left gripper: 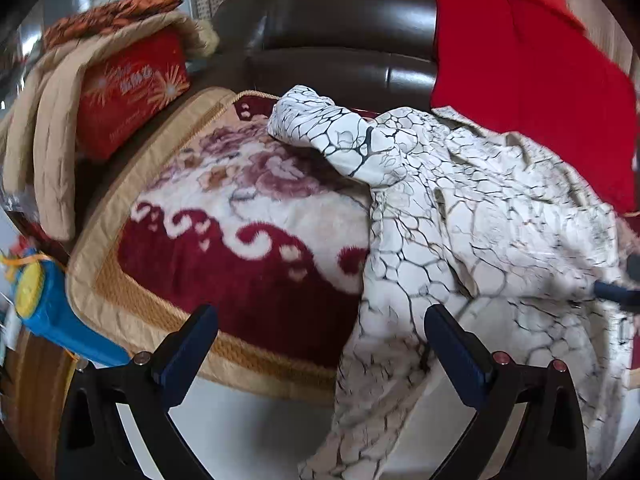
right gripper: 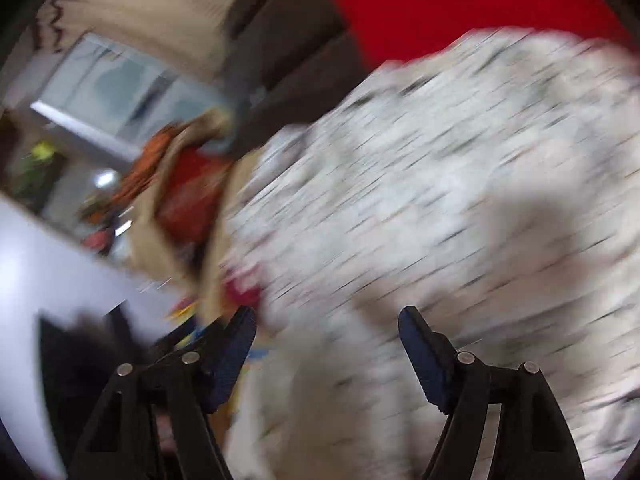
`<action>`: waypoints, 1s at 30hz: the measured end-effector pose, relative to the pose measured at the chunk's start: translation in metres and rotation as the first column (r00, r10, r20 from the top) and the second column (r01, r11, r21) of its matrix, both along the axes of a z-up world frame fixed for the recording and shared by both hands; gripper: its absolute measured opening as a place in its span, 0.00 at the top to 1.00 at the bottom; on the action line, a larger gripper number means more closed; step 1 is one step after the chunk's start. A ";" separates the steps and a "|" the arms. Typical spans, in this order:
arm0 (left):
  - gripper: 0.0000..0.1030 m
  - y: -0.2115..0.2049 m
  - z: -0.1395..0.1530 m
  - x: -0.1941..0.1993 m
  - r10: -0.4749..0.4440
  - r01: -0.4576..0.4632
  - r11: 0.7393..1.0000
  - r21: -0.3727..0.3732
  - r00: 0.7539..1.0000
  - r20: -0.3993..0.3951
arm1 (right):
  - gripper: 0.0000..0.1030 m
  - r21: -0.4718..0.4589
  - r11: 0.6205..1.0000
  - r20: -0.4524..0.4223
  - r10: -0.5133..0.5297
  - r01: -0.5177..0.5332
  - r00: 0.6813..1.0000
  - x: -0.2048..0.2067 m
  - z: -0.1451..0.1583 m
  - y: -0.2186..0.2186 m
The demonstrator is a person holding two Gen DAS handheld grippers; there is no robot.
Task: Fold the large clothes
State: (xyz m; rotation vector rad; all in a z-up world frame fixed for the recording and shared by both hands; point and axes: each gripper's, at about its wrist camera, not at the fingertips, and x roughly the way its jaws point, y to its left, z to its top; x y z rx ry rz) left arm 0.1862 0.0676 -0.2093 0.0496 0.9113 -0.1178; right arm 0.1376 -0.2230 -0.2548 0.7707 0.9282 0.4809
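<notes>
**Garment laid out unfolded; both grippers released, approach step**

Garment [left gripper: 480, 216], white with a dark crackle print, lies crumpled on the blanket [left gripper: 248, 240] that covers the sofa seat. Its lower edge hangs over the front of the seat toward the floor. One sleeve [left gripper: 320, 128] reaches out to the left across the blanket. No fold is made yet.

1. Near field. Left gripper [left gripper: 320, 332] hovers over the seat front with its jaws spread wide and nothing between them. Its right finger [left gripper: 456, 344] stands in front of the hanging cloth; contact cannot be confirmed. Right gripper [right gripper: 328, 328] also stands released, jaws apart, directly before the garment [right gripper: 440, 200]. The right wrist view is heavily blurred, so whether the pads touch cloth cannot be told. A dark tip at the right edge of the left wrist view is probably this gripper.

2. Mid field. The garment body is bunched, with ridges and an overlapped front panel.

3. Far field. A red cloth [left gripper: 520, 80] drapes the dark sofa back [left gripper: 340, 40]. A red cushion [left gripper: 128, 88] and a tan quilted cover sit at the left end.

Step in hand, as judged: reaching in to take hold, before spreading.

Next move calls for: each gripper to close on a single layer at an edge or shoulder, well apart from the other, then to pull the cloth flat. The sleeve needs drawing in afterwards. Gathering several layers at once is the likely fault.
</notes>
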 end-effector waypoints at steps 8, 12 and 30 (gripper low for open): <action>0.00 -0.023 -0.020 -0.015 -0.136 0.142 0.981 -0.131 0.989 0.049 | 0.25 0.056 0.998 -0.118 0.016 -0.010 0.993 0.017 -0.039 0.024; 0.00 -0.053 -0.031 -0.011 -0.231 0.243 0.964 -0.106 0.966 0.113 | 0.25 0.059 0.998 -0.119 -0.023 0.030 0.993 0.009 -0.038 0.011; 0.08 -0.063 -0.048 -0.017 -0.258 0.248 0.966 0.070 0.936 0.241 | 0.25 0.091 0.986 -0.056 -0.133 0.138 0.990 -0.017 -0.009 -0.028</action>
